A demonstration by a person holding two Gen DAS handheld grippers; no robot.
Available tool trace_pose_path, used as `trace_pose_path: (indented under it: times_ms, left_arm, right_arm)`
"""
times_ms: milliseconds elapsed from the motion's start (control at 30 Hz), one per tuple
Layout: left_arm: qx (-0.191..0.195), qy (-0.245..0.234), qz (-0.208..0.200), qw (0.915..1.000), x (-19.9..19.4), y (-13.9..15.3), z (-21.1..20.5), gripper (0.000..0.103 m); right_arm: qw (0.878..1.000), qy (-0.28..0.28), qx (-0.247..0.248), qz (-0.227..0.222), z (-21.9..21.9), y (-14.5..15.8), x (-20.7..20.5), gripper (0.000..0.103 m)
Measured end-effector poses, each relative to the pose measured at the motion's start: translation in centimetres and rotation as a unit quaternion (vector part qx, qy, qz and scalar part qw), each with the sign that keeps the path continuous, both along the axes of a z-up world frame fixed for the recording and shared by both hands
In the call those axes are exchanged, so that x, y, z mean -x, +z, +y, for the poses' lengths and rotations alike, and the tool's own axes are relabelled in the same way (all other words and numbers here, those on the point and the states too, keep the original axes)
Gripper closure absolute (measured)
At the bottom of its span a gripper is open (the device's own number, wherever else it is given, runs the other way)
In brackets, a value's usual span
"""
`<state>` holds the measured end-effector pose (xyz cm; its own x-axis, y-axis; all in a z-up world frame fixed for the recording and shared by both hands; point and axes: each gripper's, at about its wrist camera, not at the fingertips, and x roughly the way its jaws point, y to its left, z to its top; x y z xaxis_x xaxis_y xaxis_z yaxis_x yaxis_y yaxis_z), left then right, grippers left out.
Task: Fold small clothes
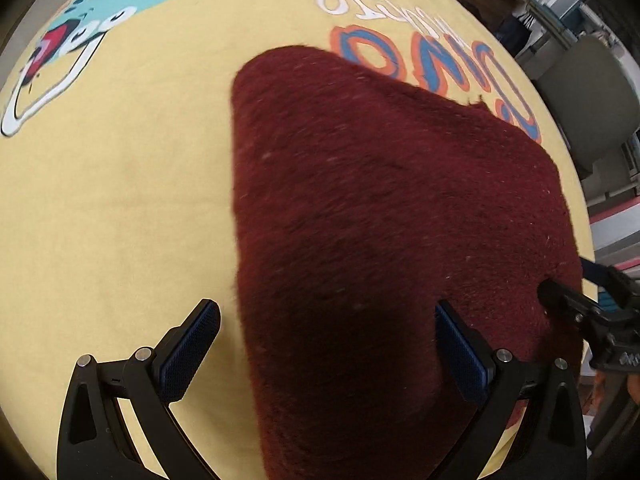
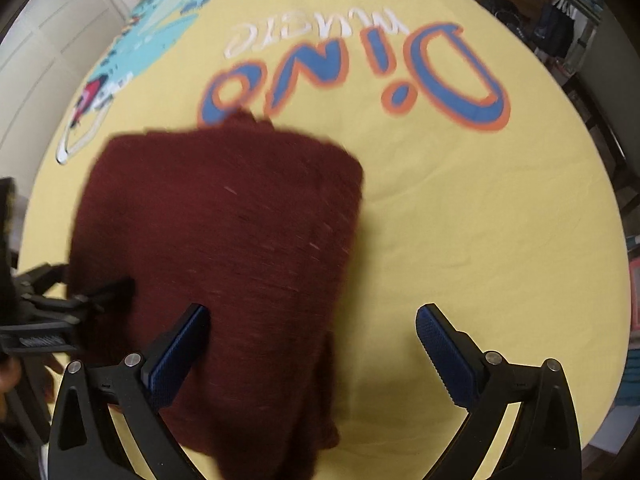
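The dark red knitted garment [image 2: 224,240] lies on the yellow printed sheet [image 2: 480,220] covering the table, just below the blue and orange "Dino" lettering [image 2: 360,80], its far edge overlapping the first letter. It looks like a compact, roughly rectangular packet, so at least one fold seems done; whether more folds remain I cannot tell. The left tool [image 1: 328,344] hangs spread wide over the garment's near left part, pinching nothing. The right tool [image 2: 312,344] is likewise spread, empty, straddling the garment's near right edge.
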<state>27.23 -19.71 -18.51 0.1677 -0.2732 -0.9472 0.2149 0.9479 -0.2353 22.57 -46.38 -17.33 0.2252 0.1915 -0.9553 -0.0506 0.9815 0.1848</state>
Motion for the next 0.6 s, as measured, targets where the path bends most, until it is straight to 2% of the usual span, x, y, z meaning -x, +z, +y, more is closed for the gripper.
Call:
trace_pose_path:
  times_ms: [100, 200, 300, 400, 467, 533, 600]
  left_arm:
    - [0.031, 0.009, 0.009, 0.9994, 0.1, -0.8, 1.6, 0.001]
    - [0.044, 0.011, 0.018, 0.9988, 0.0, -0.5, 2.1, 0.001]
    - [0.032, 0.01, 0.018, 0.9993, -0.1, 0.8, 1.8, 0.001]
    - [0.04, 0.014, 0.005, 0.9991, 0.0, 2.5, 1.2, 0.001]
    - [0.048, 0.012, 0.003, 0.9988, 0.0, 3.1, 0.8, 0.001]
    - [0.037, 0.008, 0.006, 0.9993, 0.2, 2.8, 0.2, 0.001]
    - [0.002, 0.006, 0.018, 0.9998, 0.3, 1.4, -0.2, 0.001]
  right_arm:
    - [0.999, -0.015, -0.031, -0.001, -0.7, -1.1, 0.4, 0.001]
    - [0.999, -0.02, -0.042, -0.004, -1.2, -1.1, 0.5, 0.001]
    - [0.999, -0.016, -0.044, -0.011, -1.0, 0.3, 0.5, 0.001]
    - [0.999, -0.011, -0.041, -0.028, -0.3, 2.0, 0.4, 0.001]
    - [0.998, -0.01, -0.056, -0.032, 0.3, 2.5, 0.4, 0.0]
    - [0.997, -0.003, -0.065, -0.032, 0.9, 2.3, 0.3, 0.001]
    - [0.998, 0.008, -0.056, -0.022, 1.8, 1.4, 0.3, 0.001]
